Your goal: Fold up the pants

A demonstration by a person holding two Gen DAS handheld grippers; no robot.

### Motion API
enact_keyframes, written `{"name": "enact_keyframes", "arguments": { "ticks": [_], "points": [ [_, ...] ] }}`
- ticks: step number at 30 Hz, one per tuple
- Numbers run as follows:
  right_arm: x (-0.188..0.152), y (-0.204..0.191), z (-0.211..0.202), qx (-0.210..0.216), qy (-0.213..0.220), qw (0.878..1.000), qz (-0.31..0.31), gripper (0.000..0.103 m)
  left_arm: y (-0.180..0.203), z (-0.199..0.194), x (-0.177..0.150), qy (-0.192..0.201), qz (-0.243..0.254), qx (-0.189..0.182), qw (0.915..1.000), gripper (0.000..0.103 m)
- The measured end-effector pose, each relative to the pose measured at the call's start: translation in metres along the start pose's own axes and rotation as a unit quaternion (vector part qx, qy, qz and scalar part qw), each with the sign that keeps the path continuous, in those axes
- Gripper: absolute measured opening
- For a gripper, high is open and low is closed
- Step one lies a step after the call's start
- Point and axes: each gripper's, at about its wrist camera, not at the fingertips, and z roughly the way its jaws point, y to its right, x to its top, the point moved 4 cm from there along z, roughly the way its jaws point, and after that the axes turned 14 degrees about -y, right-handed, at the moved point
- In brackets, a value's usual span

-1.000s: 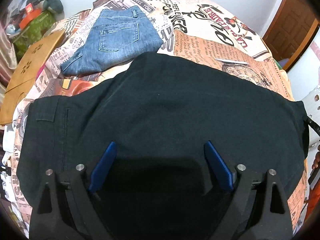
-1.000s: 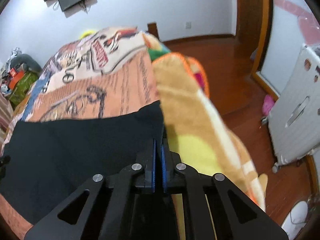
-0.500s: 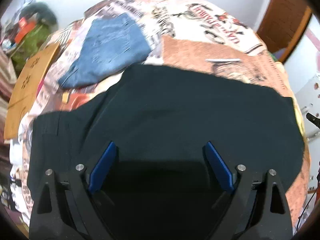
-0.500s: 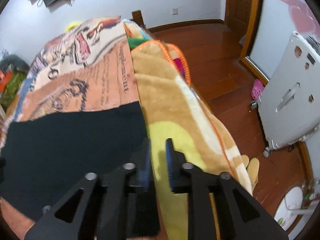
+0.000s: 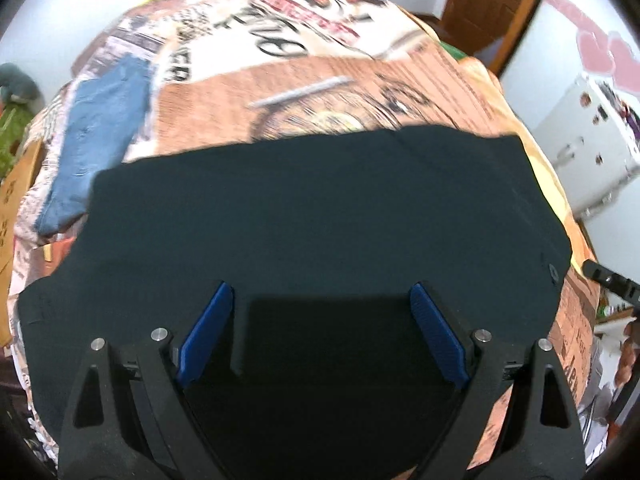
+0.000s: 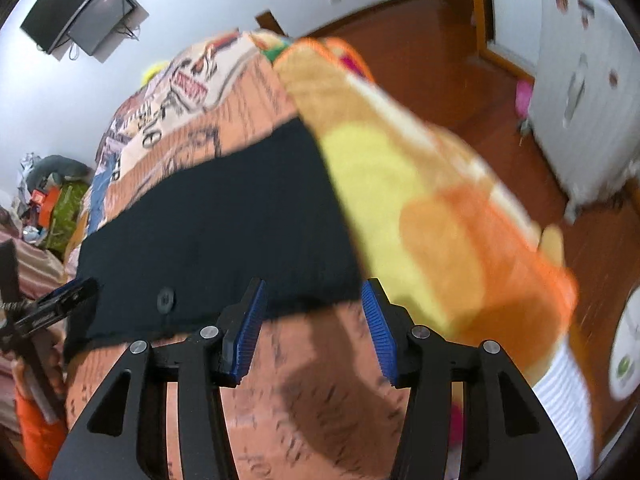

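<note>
Black pants (image 5: pixel 312 216) lie flat and folded on the printed bedspread (image 5: pixel 320 88). My left gripper (image 5: pixel 320 300) is open and empty, hovering over their near edge. In the right wrist view the same pants (image 6: pixel 216 232) lie ahead, with a button (image 6: pixel 165 298) near their near edge. My right gripper (image 6: pixel 312 292) is open and empty, just behind the pants' near right corner. The left gripper's tip (image 6: pixel 60 300) shows at the left edge of that view.
Folded blue jeans (image 5: pixel 96 136) lie at the bed's far left. An orange and yellow fleece blanket (image 6: pixel 420 200) hangs over the bed's right side. A white appliance (image 6: pixel 588 80) stands on the wooden floor (image 6: pixel 440 48). Clutter (image 6: pixel 48 200) sits beyond the bed's left.
My right gripper has opened, let go of the pants' corner and drawn back. My left gripper stayed open and swung rightward over the pants.
</note>
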Motion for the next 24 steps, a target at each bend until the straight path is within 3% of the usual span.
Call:
{"name": "enact_keyframes", "arguments": {
  "ticks": [3, 7, 15, 17, 21, 24],
  "points": [
    [-0.005, 0.001, 0.012, 0.030, -0.011, 0.999, 0.027, 0.047, 0.016, 0.002, 0.002, -0.003, 0.020, 0.004, 0.9998, 0.092],
    [0.004, -0.002, 0.017, 0.060, -0.006, 0.997, 0.041, 0.060, 0.027, 0.007, 0.006, -0.010, 0.033, 0.006, 0.9994, 0.097],
    [0.021, 0.001, 0.033, 0.076, 0.012, 0.995, 0.068, 0.062, 0.039, 0.015, 0.013, -0.010, 0.037, 0.006, 0.9993, 0.103],
    [0.025, 0.000, 0.034, 0.065, 0.017, 0.996, 0.063, 0.058, 0.040, 0.016, 0.013, -0.009, 0.038, 0.006, 0.9992, 0.103],
    [0.033, 0.001, 0.039, 0.036, 0.022, 0.998, 0.050, 0.036, 0.039, 0.017, 0.013, -0.006, 0.037, 0.003, 0.9993, 0.103],
    [0.038, -0.003, 0.040, 0.043, 0.023, 0.998, 0.039, 0.015, 0.040, 0.017, 0.012, -0.003, 0.037, 0.005, 0.9993, 0.103]
  ]
}}
